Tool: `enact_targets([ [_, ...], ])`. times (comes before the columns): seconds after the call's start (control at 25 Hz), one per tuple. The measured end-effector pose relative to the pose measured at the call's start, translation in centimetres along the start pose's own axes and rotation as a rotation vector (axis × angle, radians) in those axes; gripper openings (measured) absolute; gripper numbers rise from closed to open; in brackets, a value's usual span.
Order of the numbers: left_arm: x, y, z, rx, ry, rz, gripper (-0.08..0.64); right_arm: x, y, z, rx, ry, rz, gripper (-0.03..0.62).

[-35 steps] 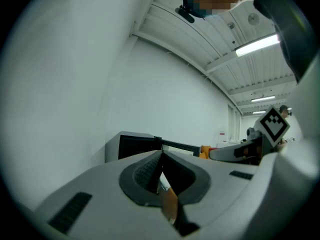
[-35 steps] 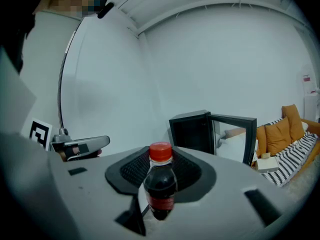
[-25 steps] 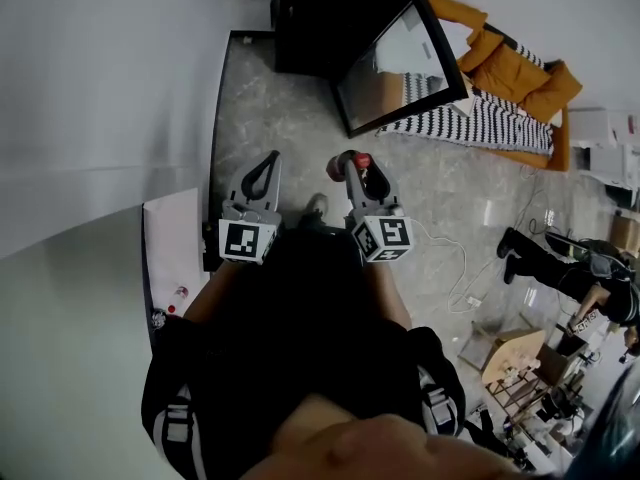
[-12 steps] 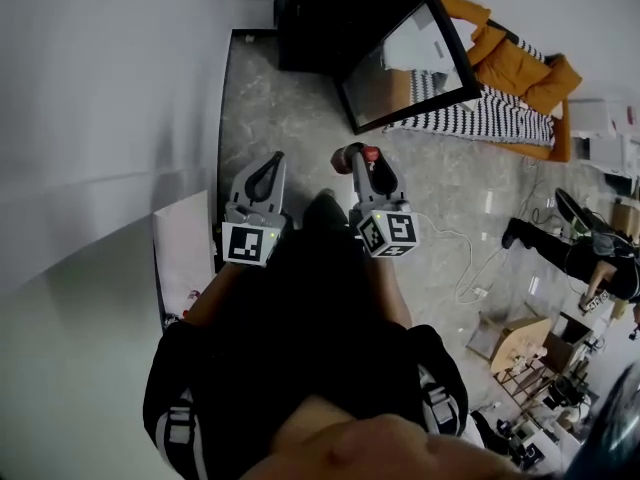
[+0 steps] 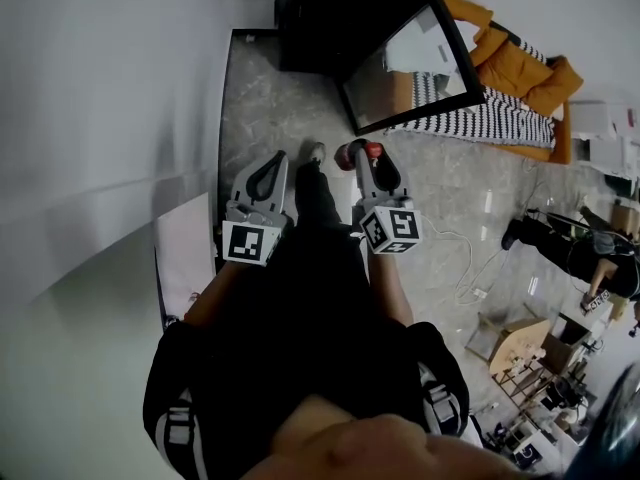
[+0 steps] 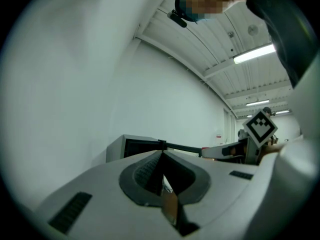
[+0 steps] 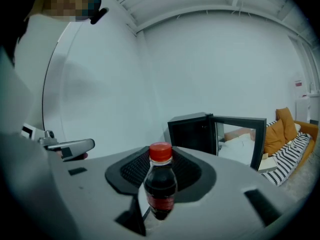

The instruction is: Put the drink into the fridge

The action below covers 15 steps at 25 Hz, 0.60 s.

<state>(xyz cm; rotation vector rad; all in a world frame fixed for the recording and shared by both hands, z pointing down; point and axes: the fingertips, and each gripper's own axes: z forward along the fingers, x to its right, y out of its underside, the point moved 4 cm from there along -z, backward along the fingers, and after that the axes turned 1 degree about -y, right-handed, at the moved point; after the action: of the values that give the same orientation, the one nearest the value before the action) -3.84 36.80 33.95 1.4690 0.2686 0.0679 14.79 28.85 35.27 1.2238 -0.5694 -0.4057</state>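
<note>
The drink (image 7: 161, 186) is a small dark bottle with a red cap, standing upright between my right gripper's (image 7: 161, 168) jaws, which are shut on it. In the head view the bottle's red cap (image 5: 371, 151) shows at the tip of the right gripper (image 5: 358, 160). The black fridge (image 7: 192, 131) stands ahead on the floor with its glass door (image 7: 241, 138) swung open to the right. From above, the fridge (image 5: 330, 18) and its door (image 5: 410, 63) lie beyond both grippers. My left gripper (image 5: 273, 161) is level beside the right one. Its jaws (image 6: 162, 155) are shut with nothing between them.
A white wall (image 5: 100, 118) runs along the left. Right of the fridge lie orange cushions (image 5: 520, 63) and a striped blanket (image 5: 480, 123). A white cable (image 5: 462, 263) trails on the stone floor. A person's legs (image 5: 560, 253) and clutter sit at the far right.
Both grippers have moved a little forward toward the fridge, the bottle still held in the right one. The person's foot now shows between the grippers.
</note>
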Motion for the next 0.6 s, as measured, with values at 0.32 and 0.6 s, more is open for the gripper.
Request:
enact_targets([
  [0.32,-1.4,-0.8,4.2,0.008,-0.013,0.014,0.005,2.6,-0.9,3.9,-0.001,-0.014,-0.005,0.129],
  [0.6,-2.7,-2.1,11.3,-0.01,-0.024,0.022,0.005,6.3,-2.2,8.9,-0.022,-0.03,0.001,0.129],
])
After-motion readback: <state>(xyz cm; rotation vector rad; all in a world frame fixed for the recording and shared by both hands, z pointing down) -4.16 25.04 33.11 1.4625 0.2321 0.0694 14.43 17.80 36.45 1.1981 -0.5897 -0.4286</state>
